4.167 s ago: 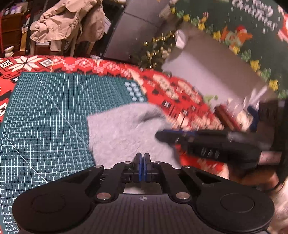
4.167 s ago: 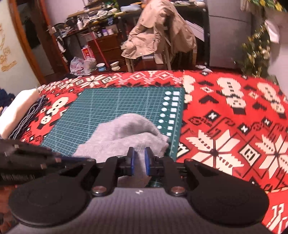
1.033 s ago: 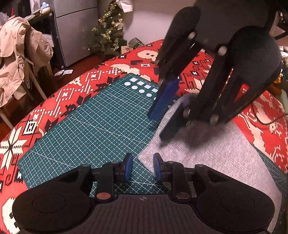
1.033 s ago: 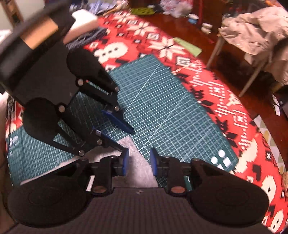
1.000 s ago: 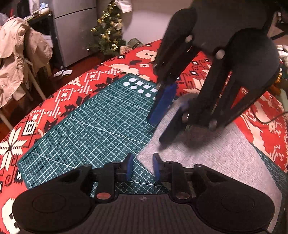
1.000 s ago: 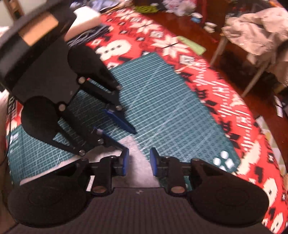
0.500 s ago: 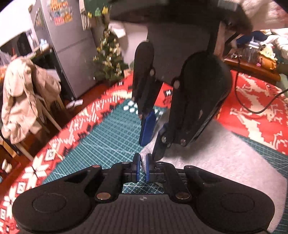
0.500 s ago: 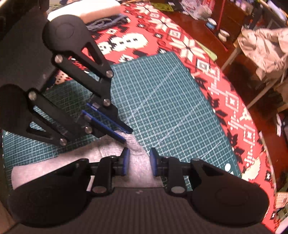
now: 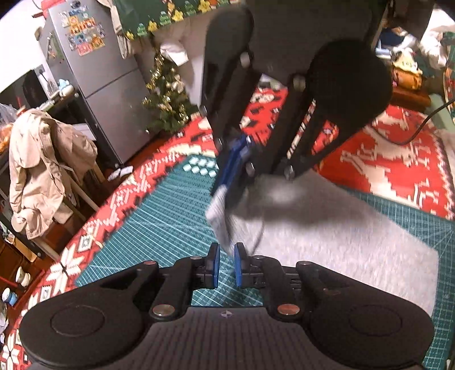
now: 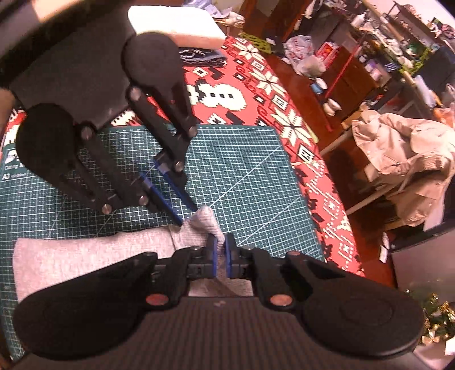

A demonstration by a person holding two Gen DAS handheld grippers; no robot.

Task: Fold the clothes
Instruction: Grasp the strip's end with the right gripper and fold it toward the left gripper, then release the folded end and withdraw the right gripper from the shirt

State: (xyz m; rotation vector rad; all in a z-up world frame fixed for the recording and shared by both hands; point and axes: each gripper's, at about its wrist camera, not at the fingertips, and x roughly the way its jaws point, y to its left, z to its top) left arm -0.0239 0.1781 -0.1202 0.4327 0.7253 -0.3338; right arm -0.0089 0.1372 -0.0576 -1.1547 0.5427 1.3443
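Note:
A grey cloth lies flat on the green cutting mat. My right gripper is shut on the cloth's near corner and holds it raised, so a pinched ridge stands up off the mat. My left gripper sits right beside that raised corner. Its jaws are opening, with a narrow gap between the blue pads. The tip of the hanging corner reaches that gap, but the pads do not press on it.
The mat lies on a red patterned tablecloth. A stack of folded clothes sits at the table's far end. Off the table are a beige jacket on a chair, a fridge and a small Christmas tree.
My right gripper has shut on the cloth's corner and lifted it off the mat. My left gripper's jaws closed, then parted again slightly beside that corner.

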